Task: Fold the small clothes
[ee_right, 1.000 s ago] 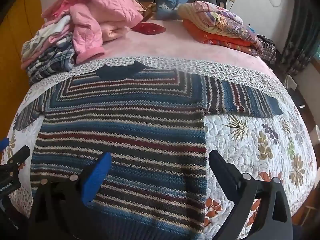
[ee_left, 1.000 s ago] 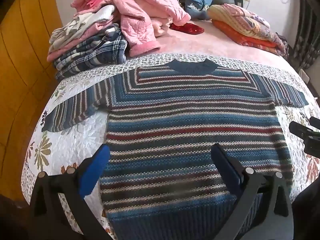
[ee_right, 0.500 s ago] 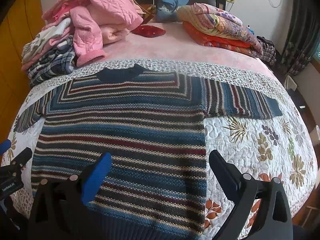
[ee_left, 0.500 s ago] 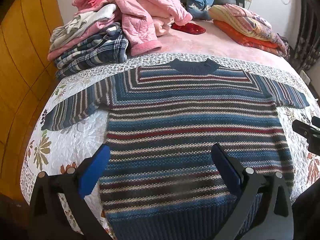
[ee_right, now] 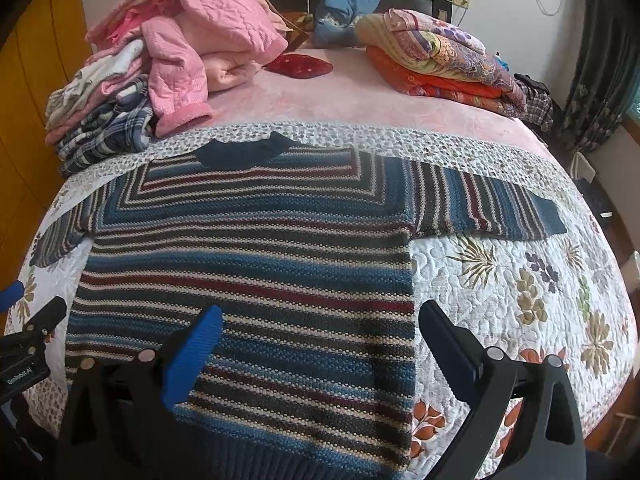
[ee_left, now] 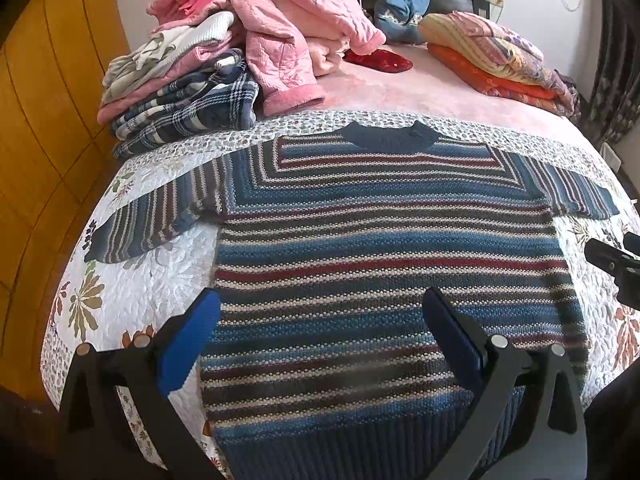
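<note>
At far left, one heap of pink quilted and blue plaid clothes [ee_left: 208,76] sits on the white floral quilted bedspread [ee_right: 520,280]. One striped blue, red and cream knitted sweater [ee_left: 380,256] lies flat in the middle, both sleeves spread. The left gripper [ee_left: 320,320] and right gripper [ee_right: 320,328] hover over its hem, fingers wide apart. At right, one stack of folded orange and flowered blankets [ee_right: 436,60].

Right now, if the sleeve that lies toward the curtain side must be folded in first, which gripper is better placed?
Probably the right gripper. Its open jaws hover over the striped sweater at that side's edge, and that sleeve lies flat just ahead. The left gripper, also open, hovers nearer the other sleeve.
</note>
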`<action>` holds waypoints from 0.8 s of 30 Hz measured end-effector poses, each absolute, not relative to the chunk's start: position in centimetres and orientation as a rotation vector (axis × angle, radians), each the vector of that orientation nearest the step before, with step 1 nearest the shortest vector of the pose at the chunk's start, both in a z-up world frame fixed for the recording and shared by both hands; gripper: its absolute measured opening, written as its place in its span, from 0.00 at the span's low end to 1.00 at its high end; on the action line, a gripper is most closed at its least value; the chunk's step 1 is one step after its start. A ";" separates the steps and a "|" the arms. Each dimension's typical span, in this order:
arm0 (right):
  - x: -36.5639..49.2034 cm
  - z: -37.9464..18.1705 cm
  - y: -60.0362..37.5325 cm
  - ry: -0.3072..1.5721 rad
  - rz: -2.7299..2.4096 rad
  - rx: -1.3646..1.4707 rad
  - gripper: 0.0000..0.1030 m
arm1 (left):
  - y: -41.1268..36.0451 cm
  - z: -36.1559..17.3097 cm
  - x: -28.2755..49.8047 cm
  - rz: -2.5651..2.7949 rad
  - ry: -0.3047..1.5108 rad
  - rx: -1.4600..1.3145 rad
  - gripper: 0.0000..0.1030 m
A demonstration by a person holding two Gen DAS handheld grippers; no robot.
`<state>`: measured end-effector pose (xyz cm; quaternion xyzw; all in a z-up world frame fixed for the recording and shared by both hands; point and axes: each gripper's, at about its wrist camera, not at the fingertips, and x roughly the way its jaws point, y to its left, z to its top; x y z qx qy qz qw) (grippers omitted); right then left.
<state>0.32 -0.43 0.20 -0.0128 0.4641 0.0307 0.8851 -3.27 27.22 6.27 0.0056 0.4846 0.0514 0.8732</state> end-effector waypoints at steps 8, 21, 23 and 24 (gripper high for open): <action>0.3 0.2 -0.4 0.966 0.065 -0.027 0.96 | 27.1 6.3 -3.3 0.107 1.013 0.011 0.97; 0.4 0.2 -0.2 0.964 0.062 -0.027 0.96 | 27.2 6.4 -3.4 0.111 1.011 0.009 0.97; 0.4 0.3 -0.2 0.964 0.064 -0.024 0.96 | 27.2 6.4 -3.4 0.111 1.010 0.011 0.97; 0.3 0.2 -0.3 0.964 0.064 -0.025 0.96 | 27.2 6.4 -3.3 0.110 1.011 0.011 0.97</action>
